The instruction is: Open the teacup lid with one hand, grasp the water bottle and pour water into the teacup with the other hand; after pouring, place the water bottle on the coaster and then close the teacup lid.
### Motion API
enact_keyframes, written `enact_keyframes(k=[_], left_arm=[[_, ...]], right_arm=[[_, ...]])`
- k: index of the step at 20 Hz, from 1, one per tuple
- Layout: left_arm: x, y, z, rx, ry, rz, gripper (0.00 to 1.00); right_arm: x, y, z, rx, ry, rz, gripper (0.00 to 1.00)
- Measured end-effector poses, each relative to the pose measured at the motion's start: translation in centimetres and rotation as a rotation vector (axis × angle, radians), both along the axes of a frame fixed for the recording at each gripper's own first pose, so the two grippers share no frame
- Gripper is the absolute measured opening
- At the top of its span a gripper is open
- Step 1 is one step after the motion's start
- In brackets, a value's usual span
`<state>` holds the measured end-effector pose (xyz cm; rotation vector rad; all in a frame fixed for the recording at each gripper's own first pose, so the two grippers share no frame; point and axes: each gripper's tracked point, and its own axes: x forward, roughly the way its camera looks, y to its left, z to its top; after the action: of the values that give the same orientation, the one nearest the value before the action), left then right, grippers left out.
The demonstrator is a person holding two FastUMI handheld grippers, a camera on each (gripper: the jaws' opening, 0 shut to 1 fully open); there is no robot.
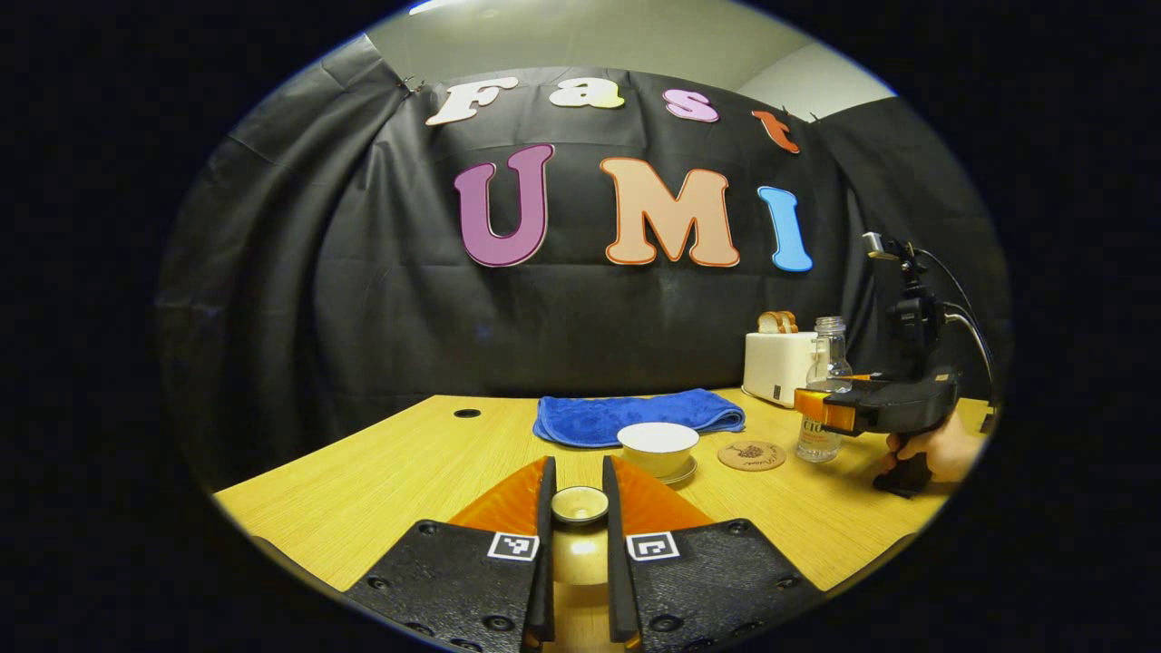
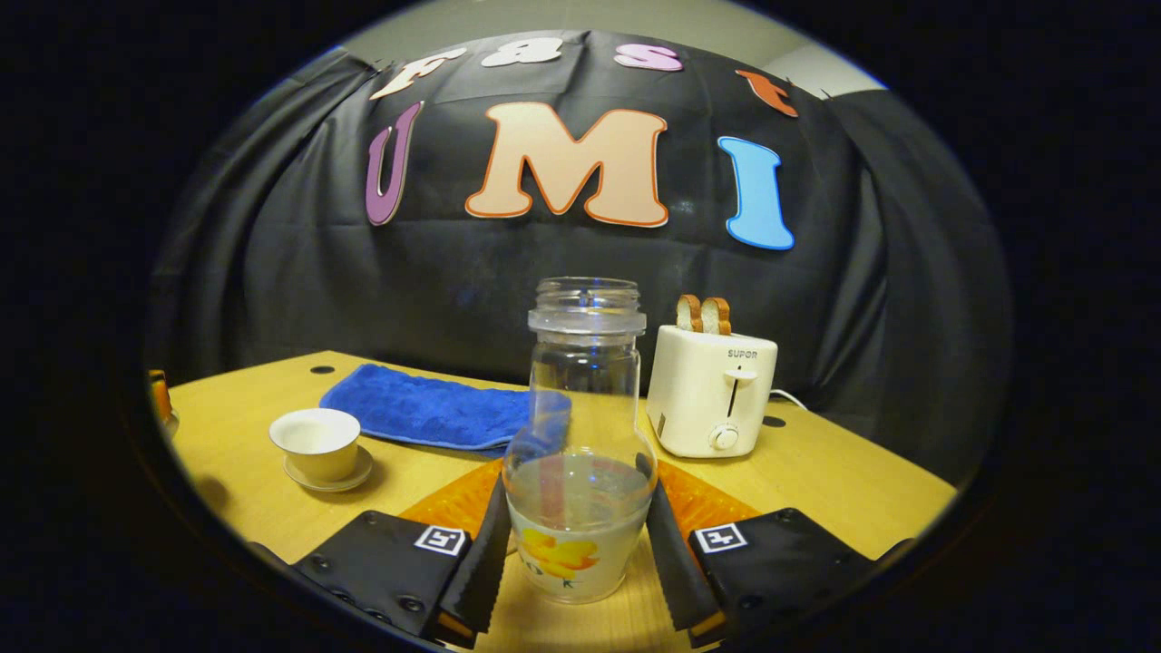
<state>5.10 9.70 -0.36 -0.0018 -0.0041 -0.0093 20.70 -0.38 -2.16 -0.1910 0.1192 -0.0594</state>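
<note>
Lid [image 1: 580, 504] pinched in left gripper [image 1: 579, 521]. Water bottle [image 2: 580, 444], upright, clamped by right gripper [image 2: 573, 535]; uncovered teacup [image 2: 316, 443] lies to its left.

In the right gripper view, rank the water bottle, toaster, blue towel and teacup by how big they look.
1. Water bottle, biggest, but it sits between the right tongs, so nearness inflates it.
2-3. Blue towel and toaster: too alike to rank.
4. Teacup, smallest.

Blue towel [image 2: 422, 410], white teacup [image 2: 316, 442] – cream toaster [image 2: 712, 390] (clear bottle [image 2: 580, 435], yellow-flower label)
</note>
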Motion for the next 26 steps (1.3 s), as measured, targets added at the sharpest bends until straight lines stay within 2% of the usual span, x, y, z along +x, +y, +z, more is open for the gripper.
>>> enact_keyframes(k=[5,9,14,17,22,26], left_arm=[[0.0,0.0,0.1,0.001,-0.001,-0.001,0.2],[0.2,-0.1,0.1,0.0,0.0,-0.019,0.2],[0.4,0.5,0.0,-0.001,0.0,-0.009,0.2],[0.4,0.5,0.1,0.0,0.0,-0.013,0.2],[0.6,1.3,0.0,-0.001,0.001,0.0,0.2],[0.7,2.0,0.0,-0.003,0.001,0.011,0.2]], right_arm=[[1.5,1.6,0.0,-0.389,0.027,0.034,0.76],[1.8,5.4,-1.0,-0.646,0.015,0.124,0.76],[2.0,9.8,-2.4,-1.027,-0.016,0.235,0.75],[2.3,11.1,-3.3,-1.107,0.003,0.267,0.75],[3.0,11.6,-3.3,-1.207,0.026,0.259,0.75],[2.8,12.2,-2.2,-1.352,-0.003,0.253,0.75]])
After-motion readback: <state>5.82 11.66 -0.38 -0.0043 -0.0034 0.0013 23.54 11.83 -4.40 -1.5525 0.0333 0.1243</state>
